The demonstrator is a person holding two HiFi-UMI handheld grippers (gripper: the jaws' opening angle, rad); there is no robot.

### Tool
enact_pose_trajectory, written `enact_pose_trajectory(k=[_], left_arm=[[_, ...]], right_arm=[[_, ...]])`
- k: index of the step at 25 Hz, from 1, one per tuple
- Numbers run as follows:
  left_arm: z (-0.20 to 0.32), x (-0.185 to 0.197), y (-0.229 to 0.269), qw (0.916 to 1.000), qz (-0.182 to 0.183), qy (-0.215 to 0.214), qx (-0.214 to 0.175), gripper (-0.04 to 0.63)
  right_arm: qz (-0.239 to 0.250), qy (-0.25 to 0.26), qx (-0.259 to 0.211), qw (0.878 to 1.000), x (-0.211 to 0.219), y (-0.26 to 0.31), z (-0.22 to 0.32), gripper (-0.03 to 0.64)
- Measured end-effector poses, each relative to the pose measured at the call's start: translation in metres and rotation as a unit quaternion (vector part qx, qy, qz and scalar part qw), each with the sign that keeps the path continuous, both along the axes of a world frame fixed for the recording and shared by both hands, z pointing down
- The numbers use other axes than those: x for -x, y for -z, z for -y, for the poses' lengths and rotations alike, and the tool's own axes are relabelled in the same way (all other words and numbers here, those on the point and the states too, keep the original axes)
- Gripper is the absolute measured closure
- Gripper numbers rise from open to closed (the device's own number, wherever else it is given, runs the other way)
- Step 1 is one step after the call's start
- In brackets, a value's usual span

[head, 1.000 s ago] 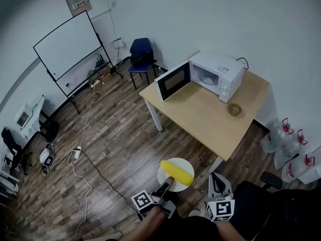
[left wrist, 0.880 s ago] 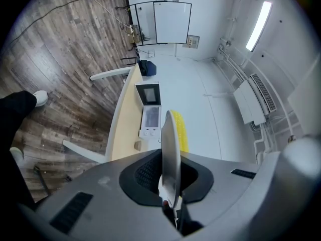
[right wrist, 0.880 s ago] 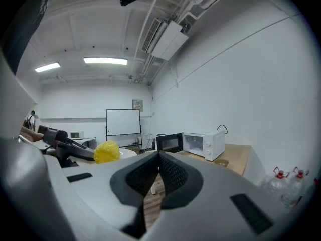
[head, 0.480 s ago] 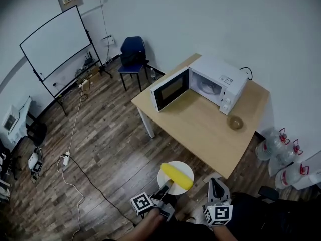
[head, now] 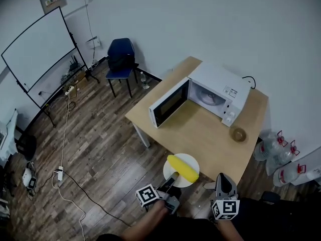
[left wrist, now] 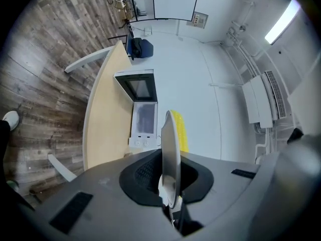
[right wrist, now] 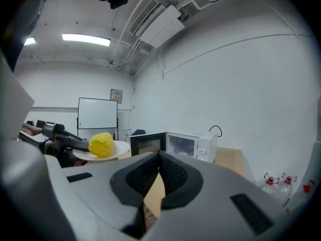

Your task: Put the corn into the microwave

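Left gripper [head: 174,178] clamps the rim of the round white plate [head: 193,159] at lower centre of the head view, and the loose yellow corn cob [head: 183,168] on it could roll off if I tilt.

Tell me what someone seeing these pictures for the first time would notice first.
The bright yellow corn stands out first, lying on a white plate that the left gripper clamps by its rim, low in the head view. Next comes the white microwave on the wooden table ahead, its door swung wide open.
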State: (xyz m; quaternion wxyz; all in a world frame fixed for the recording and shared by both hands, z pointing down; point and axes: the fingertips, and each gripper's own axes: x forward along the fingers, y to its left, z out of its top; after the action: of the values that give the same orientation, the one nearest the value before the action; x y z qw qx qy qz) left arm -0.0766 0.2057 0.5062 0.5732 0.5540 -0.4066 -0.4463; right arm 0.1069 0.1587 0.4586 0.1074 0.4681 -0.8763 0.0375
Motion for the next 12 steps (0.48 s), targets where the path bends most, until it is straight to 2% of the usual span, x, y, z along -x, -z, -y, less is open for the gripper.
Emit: enact_pose_trajectory(k=[6,12], left_arm=[[0.052,0.042,0.008,0.9994,0.009,-0.031,-0.014,0.575],[0.077,0.053,0.000,0.9971,0.007,-0.074,-0.015,0.575]], right_arm=[[-0.006,-0.036,-0.008,0.999,0.019,0.004,0.041,0.558],[-0.007,-0.060,-0.012,0.998,0.026,0.006,0.061,0.558]])
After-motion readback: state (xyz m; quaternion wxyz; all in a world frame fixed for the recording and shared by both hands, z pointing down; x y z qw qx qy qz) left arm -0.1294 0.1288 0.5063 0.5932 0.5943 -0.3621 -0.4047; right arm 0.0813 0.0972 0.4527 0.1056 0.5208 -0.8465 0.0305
